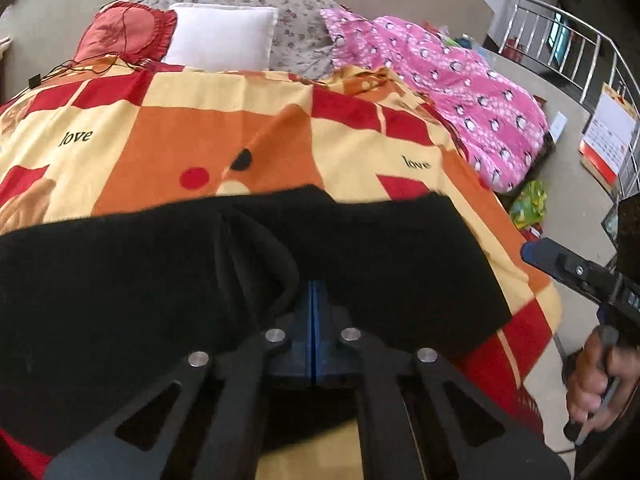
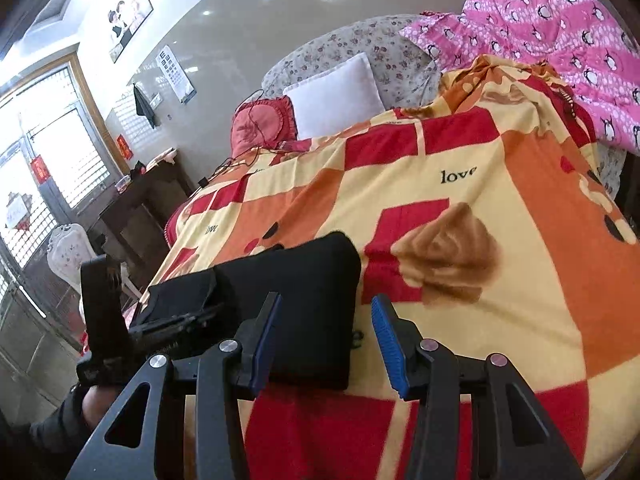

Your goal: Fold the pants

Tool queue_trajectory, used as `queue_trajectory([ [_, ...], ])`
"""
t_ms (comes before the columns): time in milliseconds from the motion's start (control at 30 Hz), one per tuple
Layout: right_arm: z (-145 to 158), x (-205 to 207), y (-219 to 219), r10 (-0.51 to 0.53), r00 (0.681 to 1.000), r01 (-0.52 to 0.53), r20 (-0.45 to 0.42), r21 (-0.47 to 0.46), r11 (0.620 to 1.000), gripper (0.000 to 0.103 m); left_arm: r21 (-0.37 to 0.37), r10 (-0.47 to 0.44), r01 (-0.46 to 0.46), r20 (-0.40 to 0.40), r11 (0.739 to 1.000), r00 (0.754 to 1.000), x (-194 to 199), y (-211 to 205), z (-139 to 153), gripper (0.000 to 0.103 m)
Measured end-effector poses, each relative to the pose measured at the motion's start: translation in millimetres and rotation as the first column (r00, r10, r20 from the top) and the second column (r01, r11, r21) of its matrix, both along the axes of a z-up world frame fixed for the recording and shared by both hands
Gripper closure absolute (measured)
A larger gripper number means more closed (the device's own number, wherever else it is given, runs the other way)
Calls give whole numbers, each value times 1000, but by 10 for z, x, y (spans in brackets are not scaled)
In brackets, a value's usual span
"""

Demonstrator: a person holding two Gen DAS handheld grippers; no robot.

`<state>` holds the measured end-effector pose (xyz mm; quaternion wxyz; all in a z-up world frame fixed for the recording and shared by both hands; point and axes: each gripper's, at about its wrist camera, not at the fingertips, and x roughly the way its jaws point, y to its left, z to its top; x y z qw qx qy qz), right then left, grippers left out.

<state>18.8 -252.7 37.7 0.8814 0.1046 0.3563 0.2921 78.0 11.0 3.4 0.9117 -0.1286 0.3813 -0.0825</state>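
- Close up at the left gripper (image 1: 315, 300), the two blue pads are pressed flat together. Their tips sit right at a soft roll of black cloth. I cannot tell if any cloth is caught between them.
- Around those tips lie the black pants (image 1: 160, 280). They look folded into a thick strip already. The strip's long side runs left to right across the left wrist view, near the front edge of the bed.
- Off the right end of the strip is the right gripper (image 2: 326, 302). Its fingers are apart and hold nothing. In its own view the right end of the pants (image 2: 304, 272) lies just ahead, a bit to the left of the gap.
- In the left wrist view the right gripper (image 1: 536, 250) hangs past the corner of the bed, not touching the cloth. A hand (image 1: 596, 384) holds its handle.
- So the left gripper is the nearer one. I think the next fold would bring one end of the strip over the other, and the right gripper would have to slide left to reach its end.
- Under the pants is the checked "love" blanket (image 1: 200, 128).
- Farther back are a white pillow (image 1: 222, 36) and a pink penguin quilt (image 1: 460, 80).
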Motion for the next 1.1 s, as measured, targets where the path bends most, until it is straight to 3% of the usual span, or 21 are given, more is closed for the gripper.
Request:
queue_trajectory([
  [100,104,68,138,44,998,-44,33,-4,999,55,-27,27,-26,19,999,999,36,12,59,100],
  [167,167,151,286,92,994,-92,50,-11,996,56,-3,65,-65,39,998,997,108,29,53,98],
  [267,89,377,472,150,989,-150,9,24,988,59,-25,89,-89,26,996,996,142,97,-44,98],
  [333,-131,549,607,146,988,-149,-49,-51,988,65,-27,86,-85,32,996,996,156,100,-88,98],
  [367,-350,658,678,138,983,-152,-118,-119,981,69,-19,84,-83,33,996,996,151,90,-88,98],
  [433,-433,674,648,121,989,-129,-80,-117,985,78,-16,83,-82,33,996,996,151,75,-89,98],
  [533,-388,659,582,94,990,-102,-106,-74,992,79,-37,81,-80,32,996,996,147,85,-89,98],
  [567,-323,583,573,91,993,-98,-80,-79,992,75,-50,79,-77,32,996,996,137,96,-81,97],
  [667,-155,323,513,110,994,-110,-14,-41,993,74,-83,53,-49,43,995,998,106,88,-61,82],
  [767,-394,321,581,112,987,-126,-118,-119,985,73,-45,47,-45,55,998,997,92,5,-46,74],
  [800,-441,318,579,110,988,-122,-112,-111,986,74,-29,44,-43,57,999,997,88,-26,-30,73],
  [933,-233,166,473,80,997,-80,-5,-36,996,71,-78,70,-65,67,995,995,-51,88,96,66],
  [1000,-142,70,400,49,996,-47,71,-40,998,66,-108,112,-102,92,989,989,-200,196,196,44],
  [1100,-116,-9,244,-36,988,43,148,-44,998,49,-176,158,-135,125,975,979,-509,381,307,29],
])
